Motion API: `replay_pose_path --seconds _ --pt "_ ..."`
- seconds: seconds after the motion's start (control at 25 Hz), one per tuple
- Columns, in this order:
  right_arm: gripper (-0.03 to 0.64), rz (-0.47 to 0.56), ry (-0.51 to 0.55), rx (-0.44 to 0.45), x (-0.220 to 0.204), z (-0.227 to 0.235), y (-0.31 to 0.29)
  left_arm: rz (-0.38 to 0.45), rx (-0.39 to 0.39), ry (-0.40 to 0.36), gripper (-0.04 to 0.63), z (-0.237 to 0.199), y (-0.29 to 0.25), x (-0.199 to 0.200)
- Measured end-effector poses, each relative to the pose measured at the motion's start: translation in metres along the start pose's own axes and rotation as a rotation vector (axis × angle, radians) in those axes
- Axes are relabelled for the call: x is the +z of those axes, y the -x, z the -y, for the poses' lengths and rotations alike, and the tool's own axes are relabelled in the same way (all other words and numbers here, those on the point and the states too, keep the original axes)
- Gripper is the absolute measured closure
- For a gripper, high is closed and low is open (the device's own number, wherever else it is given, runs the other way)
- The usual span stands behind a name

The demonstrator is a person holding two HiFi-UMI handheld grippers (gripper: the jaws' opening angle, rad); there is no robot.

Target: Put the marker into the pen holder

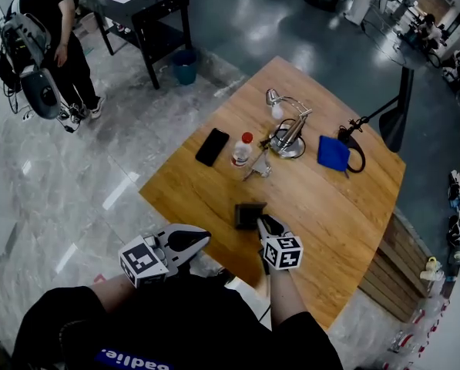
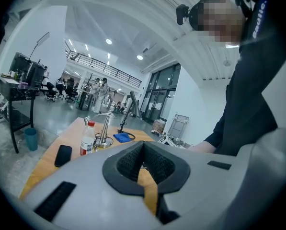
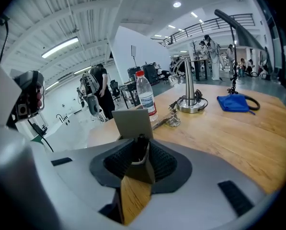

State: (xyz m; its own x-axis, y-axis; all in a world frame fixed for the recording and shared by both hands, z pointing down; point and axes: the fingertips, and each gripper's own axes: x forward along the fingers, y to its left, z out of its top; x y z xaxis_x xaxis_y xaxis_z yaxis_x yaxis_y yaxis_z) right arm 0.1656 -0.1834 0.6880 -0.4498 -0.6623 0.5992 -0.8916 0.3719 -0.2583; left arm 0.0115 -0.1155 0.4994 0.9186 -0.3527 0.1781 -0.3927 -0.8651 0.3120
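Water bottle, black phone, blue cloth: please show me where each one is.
water bottle (image 1: 242, 153), head view, on its label.
black phone (image 1: 212, 146), head view, middle of its screen.
blue cloth (image 1: 333, 153), head view, middle of the fabric.

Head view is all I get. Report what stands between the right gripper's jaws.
Observer: The right gripper view shows a dark marker upright between the jaws of the right gripper. The pads appear to stand just clear of it.
Operator: Say where its lower end goes.
Observer: It drops into the open top of the pen holder, whose far wall rises behind it. The very bottom of the marker is hidden.
Operator: Now check the left gripper.
Observer: In the left gripper view, the left gripper has its jaw tips together, with nothing between them.
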Motion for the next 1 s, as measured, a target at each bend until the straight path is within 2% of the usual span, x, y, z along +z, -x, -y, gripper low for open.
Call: replay_pose_path --seconds 0.24,0.56,0.8,1.0 --pt "0.517 0.031 0.015 0.044 0.000 0.002 0.007 0.001 0.034 -0.030 0.586 0.018 -0.003 -0.006" --pt "0.517 0.078 0.009 0.076 0.008 -0.016 0.048 0.030 0.064 -0.002 0.586 0.038 0.005 -0.004" --pt "0.517 0.153 -0.035 0.064 0.022 -0.061 0.080 0.052 -0.006 0.026 0.586 0.031 0.006 0.008" --pt "0.517 0.253 -0.040 0.048 0.048 -0.114 0.107 0.061 -0.093 -0.001 0.586 0.020 0.013 0.010"
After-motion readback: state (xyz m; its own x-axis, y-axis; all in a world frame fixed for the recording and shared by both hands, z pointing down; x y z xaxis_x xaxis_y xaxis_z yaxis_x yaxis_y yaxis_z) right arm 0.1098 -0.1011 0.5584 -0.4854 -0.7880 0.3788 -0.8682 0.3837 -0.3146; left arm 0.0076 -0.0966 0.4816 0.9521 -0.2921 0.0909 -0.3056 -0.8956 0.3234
